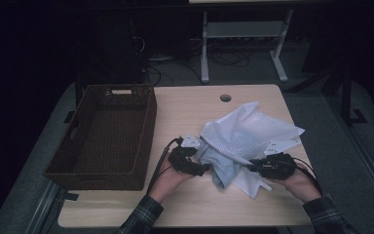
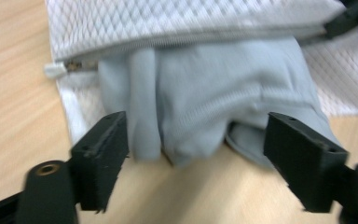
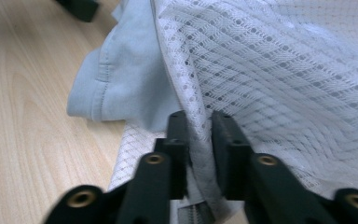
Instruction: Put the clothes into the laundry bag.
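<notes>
Black jaws of the right gripper point(image 3: 199, 140) are pressing together on the zipper edge of a white mesh bag point(image 3: 284, 70), holding its mouth up. Wood table point(image 1: 185, 112) is carrying everything, with a brown wicker basket point(image 1: 73, 168) sitting at its left side, well apart from the bag and holding nothing I can see. At the table's middle-right the bag is lying crumpled, its mouth facing the person, and a pale grey garment point(image 2: 205, 88) is spilling out of it onto the wood. Wide apart and gripping nothing, the left gripper point(image 2: 198, 144) is pointing straight at that garment, its jaws straddling the bunched cloth just beside them, so the left is the nearer hand for a pull or a push. Its view is showing the zipper pull point(image 2: 56, 70); the right gripper view is showing the garment's stitched hem.
</notes>
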Demonstrator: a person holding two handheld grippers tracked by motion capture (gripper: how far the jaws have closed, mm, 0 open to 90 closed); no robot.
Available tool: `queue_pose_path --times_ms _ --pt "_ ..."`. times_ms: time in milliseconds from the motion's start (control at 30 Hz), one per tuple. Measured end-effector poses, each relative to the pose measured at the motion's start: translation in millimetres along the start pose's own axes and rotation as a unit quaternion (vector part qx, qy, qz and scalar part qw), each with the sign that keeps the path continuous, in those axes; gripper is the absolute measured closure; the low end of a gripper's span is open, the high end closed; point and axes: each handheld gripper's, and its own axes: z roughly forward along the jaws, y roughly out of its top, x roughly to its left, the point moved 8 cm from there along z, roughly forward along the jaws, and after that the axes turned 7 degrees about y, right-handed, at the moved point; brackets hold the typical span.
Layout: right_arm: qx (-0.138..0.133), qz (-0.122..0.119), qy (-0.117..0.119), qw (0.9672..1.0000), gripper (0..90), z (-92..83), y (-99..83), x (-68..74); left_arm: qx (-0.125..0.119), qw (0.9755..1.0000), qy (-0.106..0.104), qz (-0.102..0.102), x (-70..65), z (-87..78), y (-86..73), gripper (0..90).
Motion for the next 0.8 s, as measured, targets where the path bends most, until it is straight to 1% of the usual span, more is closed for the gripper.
queue_pose_path --times_ms 67,167,233,300,400,500,667,800 --pt "-0.001 -0.002 0.004 1.0 82.0 0.3 0.8 0.0 0.001 1.0 -0.005 0.005 -4.4 -5.5 -4.2 20.7" --pt "0.001 -0.003 0.008 1.0 83.2 1.8 1.8 1.1 0.001 0.9996 -0.022 0.017 -17.7 -8.9 -9.5 20.7" --pt "0.001 -0.005 0.01 0.9999 83.3 2.7 2.7 2.1 0.004 0.9991 -0.034 0.026 -28.6 -6.6 -11.1 20.7" --pt "0.0 -0.005 0.012 0.9999 83.3 3.1 3.5 2.5 0.013 0.998 -0.046 0.04 -40.5 -0.6 -12.5 20.7" --pt "-0.001 -0.006 0.017 0.9998 83.3 3.4 3.3 2.9 0.02 0.9967 -0.058 0.052 -51.7 8.1 -13.8 20.7" --pt "-0.002 -0.005 0.019 0.9998 83.3 2.5 3.1 2.9 0.03 0.9953 -0.062 0.069 -58.7 15.1 -15.7 21.0" --pt "-0.002 -0.004 0.02 0.9998 83.3 1.6 1.6 3.1 0.039 0.994 -0.063 0.079 -65.3 27.8 -17.1 22.2" --pt "-0.004 -0.002 0.02 0.9998 83.3 1.2 0.9 3.8 0.046 0.9933 -0.066 0.083 -67.5 34.0 -18.1 22.7"
